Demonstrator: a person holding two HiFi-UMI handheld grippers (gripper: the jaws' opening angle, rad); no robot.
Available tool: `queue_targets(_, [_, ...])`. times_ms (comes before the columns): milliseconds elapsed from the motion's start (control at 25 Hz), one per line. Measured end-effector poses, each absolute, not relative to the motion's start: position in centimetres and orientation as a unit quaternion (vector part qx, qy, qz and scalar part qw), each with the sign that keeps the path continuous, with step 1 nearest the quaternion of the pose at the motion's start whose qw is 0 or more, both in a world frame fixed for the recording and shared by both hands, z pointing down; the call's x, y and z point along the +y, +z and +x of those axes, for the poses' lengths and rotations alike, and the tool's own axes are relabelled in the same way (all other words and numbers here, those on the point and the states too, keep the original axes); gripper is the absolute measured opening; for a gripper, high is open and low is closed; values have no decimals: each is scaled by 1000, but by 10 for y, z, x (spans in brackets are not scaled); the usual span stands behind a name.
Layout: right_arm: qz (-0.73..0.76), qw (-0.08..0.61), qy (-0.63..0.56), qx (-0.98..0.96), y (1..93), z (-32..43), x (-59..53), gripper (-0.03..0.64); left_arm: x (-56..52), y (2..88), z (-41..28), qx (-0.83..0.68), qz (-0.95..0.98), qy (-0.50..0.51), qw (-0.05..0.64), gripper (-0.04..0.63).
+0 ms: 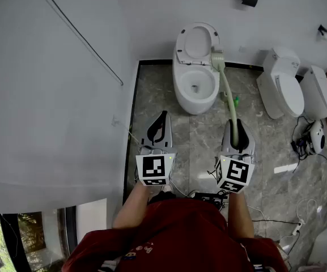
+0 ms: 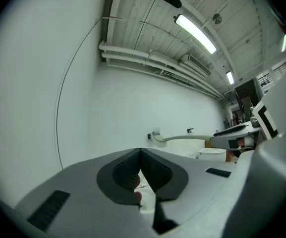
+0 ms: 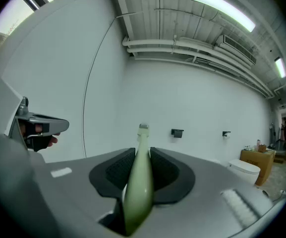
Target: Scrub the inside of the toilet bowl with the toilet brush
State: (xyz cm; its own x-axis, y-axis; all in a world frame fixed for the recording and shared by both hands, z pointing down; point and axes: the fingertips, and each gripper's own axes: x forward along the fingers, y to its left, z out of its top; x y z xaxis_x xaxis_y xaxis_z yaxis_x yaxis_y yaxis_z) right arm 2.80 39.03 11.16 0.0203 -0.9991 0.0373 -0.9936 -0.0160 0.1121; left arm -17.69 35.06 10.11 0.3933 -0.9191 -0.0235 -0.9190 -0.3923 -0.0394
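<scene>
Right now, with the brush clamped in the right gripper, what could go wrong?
1. The right gripper clamps the toilet brush only at the end of its long handle, so scrubbing load may twist it in the jaws.
2. The brush head sits by the seat rim, outside the toilet bowl. It could knock the raised lid or drip on the floor.
3. Loose cables trail to the right, a possible snag.
</scene>
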Motion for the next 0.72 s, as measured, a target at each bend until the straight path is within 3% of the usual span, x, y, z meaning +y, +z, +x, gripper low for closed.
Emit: queue_targets(720, [713, 56, -16, -699, 118, 16, 381, 107, 346, 105, -184, 547, -837, 2, 14, 5])
